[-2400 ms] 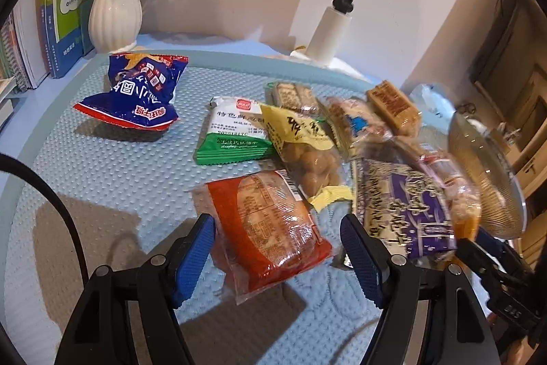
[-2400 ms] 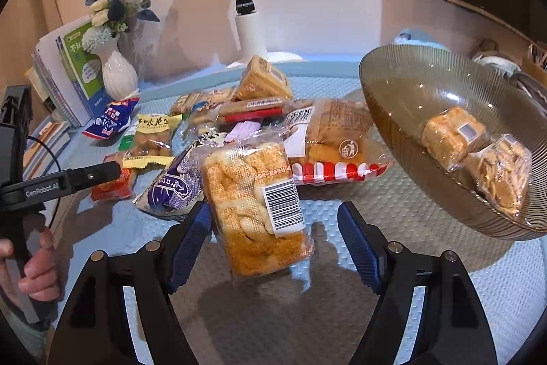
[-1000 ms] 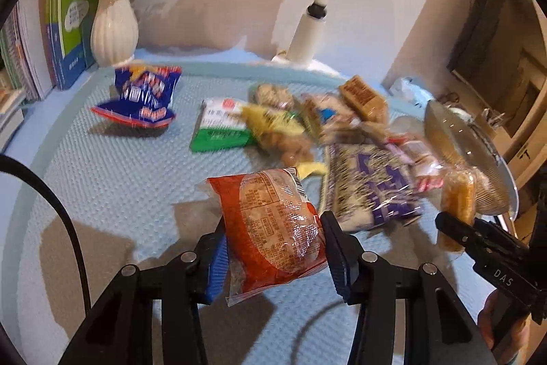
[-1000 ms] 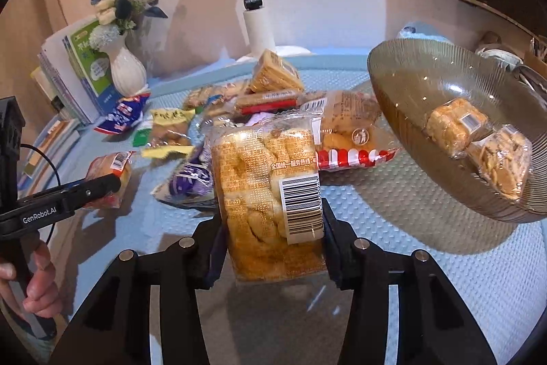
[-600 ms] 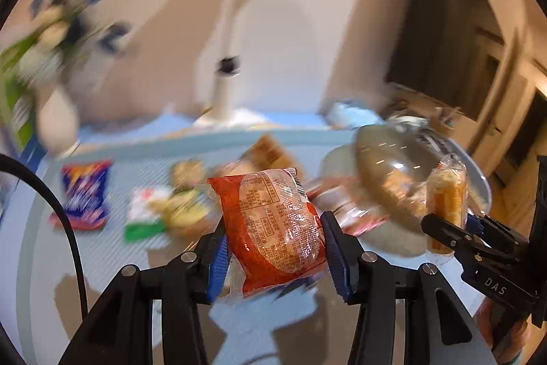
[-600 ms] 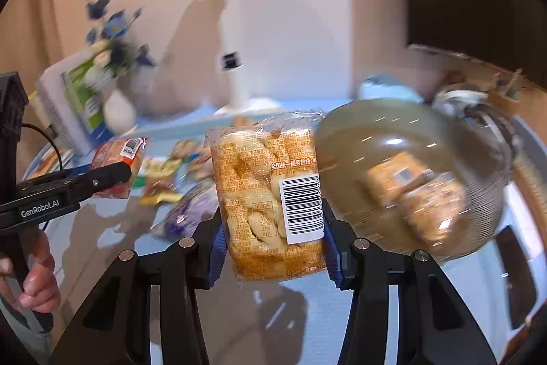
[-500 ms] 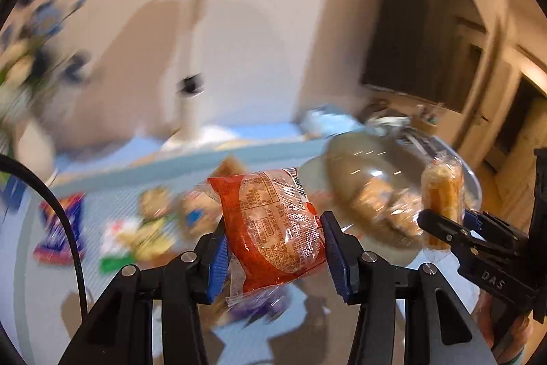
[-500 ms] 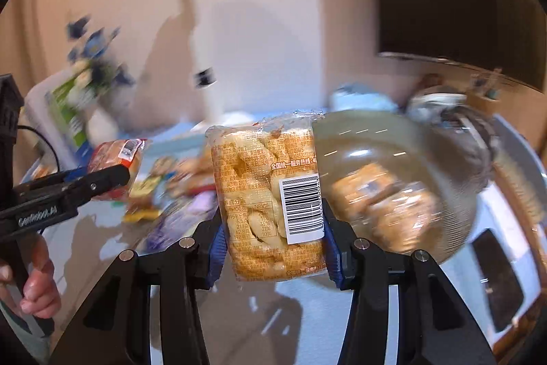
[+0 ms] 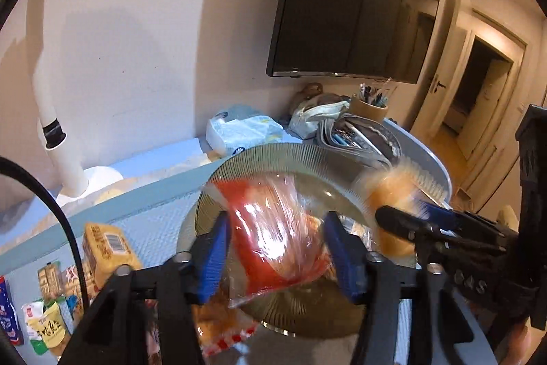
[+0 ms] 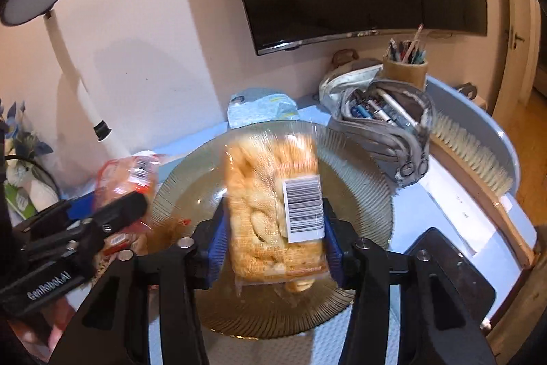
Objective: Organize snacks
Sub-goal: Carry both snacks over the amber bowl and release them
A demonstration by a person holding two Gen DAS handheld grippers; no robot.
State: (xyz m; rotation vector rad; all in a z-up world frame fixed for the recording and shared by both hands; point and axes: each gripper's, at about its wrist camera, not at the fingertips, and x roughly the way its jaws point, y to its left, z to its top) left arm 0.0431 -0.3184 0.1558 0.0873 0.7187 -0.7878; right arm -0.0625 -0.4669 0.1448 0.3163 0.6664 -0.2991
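A red pack (image 9: 273, 228) is seen between the blue pads (image 9: 214, 257) of the left gripper (image 9: 277, 257), blurred; the left pad touches it, while a gap shows at the right pad, so whether it is pinched cannot be told. The glass bowl (image 9: 270, 159) lies directly ahead of and under these fingers. A yellow pack (image 10: 273, 214), barcode side up, is pinched between the pads of the right gripper (image 10: 275, 243) and is held over the bowl's middle. To the left of the right gripper, the left gripper is seen with the red pack at the bowl's left rim. Ahead and to the right of the bowl, a pencil case (image 10: 386, 122) and a brush (image 10: 468, 156) are seen. Other snacks (image 9: 102, 248) lie left of the left gripper on the table (image 9: 154, 204).
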